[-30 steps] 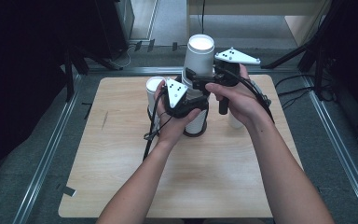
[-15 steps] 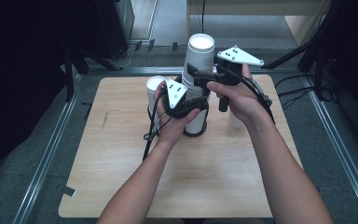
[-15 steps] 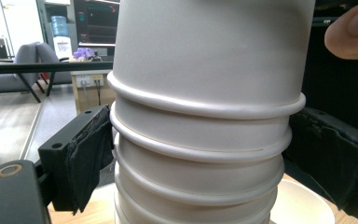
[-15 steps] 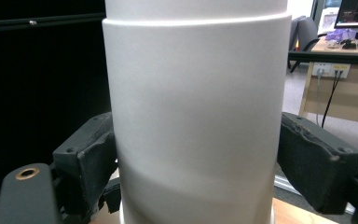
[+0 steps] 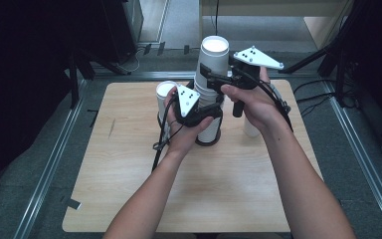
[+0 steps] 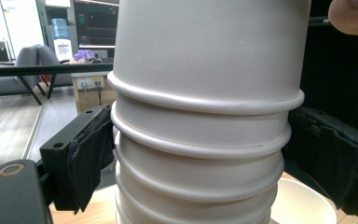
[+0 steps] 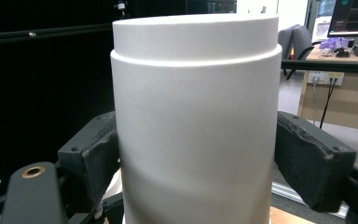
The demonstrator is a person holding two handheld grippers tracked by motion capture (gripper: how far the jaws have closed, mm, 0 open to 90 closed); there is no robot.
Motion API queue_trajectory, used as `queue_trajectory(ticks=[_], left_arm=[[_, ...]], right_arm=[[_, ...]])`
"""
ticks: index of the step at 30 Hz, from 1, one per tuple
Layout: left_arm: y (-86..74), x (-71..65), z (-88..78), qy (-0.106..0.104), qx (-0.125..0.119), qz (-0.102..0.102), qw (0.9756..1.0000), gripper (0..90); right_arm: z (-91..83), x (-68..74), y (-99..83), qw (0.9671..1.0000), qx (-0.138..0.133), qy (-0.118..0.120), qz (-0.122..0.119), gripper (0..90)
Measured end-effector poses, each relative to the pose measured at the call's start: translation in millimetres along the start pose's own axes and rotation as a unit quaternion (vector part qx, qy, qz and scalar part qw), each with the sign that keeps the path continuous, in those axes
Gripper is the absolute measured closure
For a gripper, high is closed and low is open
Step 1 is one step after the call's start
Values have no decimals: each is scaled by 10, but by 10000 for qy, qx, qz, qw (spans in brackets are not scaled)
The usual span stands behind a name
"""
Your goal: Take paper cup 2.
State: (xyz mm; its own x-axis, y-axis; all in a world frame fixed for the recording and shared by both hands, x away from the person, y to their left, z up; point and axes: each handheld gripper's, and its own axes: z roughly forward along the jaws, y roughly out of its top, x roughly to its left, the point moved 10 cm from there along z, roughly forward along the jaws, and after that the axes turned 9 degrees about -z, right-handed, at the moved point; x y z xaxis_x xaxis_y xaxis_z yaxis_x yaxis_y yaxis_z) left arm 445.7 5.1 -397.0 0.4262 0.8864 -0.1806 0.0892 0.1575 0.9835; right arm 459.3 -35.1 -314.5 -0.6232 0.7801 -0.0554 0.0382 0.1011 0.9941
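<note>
wooden table (image 5: pixel 129 199), white cup stack (image 6: pixel 200 154) mid-table, left gripper (image 5: pixel 199 112) clamping lower cups, right gripper (image 7: pixel 198 163) just closing, pinching top cup (image 7: pixel 196 107).

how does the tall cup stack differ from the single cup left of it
The stack is many nested white cups rising high, with both tools around it: the left tool low on it, the right tool on its top cup. The single cup is short, alone and untouched. Both are white, upright and open-topped on the table.
</note>
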Motion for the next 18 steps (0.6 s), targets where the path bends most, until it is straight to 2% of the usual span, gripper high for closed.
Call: queue_trajectory(ticks=[5,8,11,14,18], left_arm=[[-2,6,-5,10,-13,10,10000,94],[-7,5,-12,-1,-6,41,10000,94],[-9,4,-11,-4,-3,43,10000,95],[-11,2,-12,0,1,51,10000,95],[-11,2,-9,2,-3,46,10000,95]], right_arm=[[1,-8,30,10000,-27,-48,25,194],[-15,-21,112,9997,-187,-64,109,198],[-24,-23,171,9997,-168,-99,145,197],[-46,-40,256,9992,-281,-153,228,199],[-68,-53,322,9990,-341,-209,183,200]])
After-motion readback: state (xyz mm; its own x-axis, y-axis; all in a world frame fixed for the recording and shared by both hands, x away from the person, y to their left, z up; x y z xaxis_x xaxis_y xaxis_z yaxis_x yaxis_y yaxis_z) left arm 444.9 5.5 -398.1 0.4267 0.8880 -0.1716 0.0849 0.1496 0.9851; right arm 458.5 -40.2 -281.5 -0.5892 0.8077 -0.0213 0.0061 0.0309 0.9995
